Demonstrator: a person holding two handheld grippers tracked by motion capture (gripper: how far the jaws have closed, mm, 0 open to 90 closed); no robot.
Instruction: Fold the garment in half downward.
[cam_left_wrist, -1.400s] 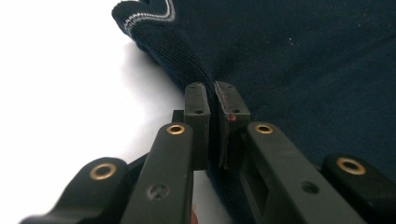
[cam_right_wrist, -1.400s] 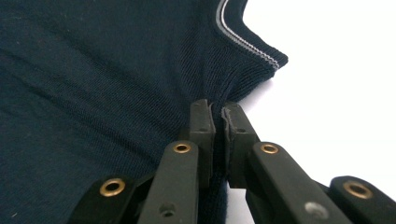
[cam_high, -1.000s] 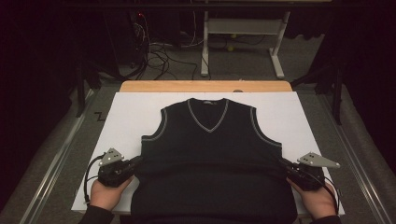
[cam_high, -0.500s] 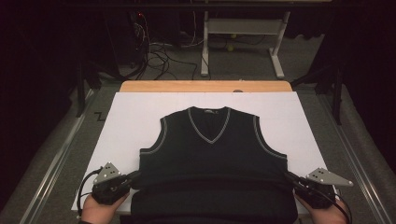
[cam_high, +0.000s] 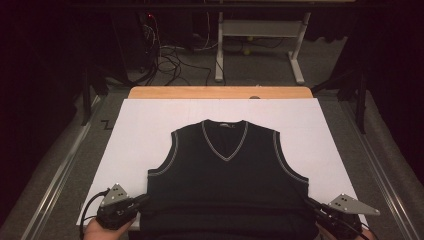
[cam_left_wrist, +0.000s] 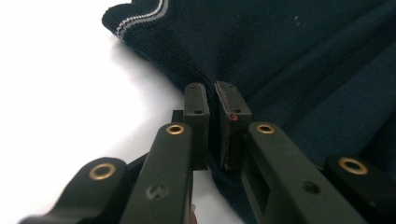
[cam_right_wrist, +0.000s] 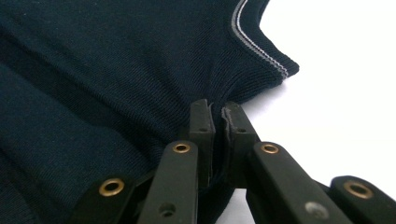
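Evidently, a dark sleeveless V-neck vest (cam_high: 225, 175) is being drawn flat across the white sheet (cam_high: 150, 130) on the counter (cam_high: 220, 92), front up, neckline pointing away from the person and the hem end at the near edge. Its left side seam is clamped by the left tool (cam_left_wrist: 212, 100), whose jaws are closed on a pinch of knit just below the striped armhole trim, and the right side seam is clamped in the same way by the right tool (cam_right_wrist: 217, 116). For the step to be done well, both tools should be kept level and low, and pulled evenly, so that the vest is not skewed. Tension between the two pinches should be held just taut, since the soft folds lying across the lower body would otherwise be carried along. The grips should not be loosened until the fabric lies smooth and square to the sheet.
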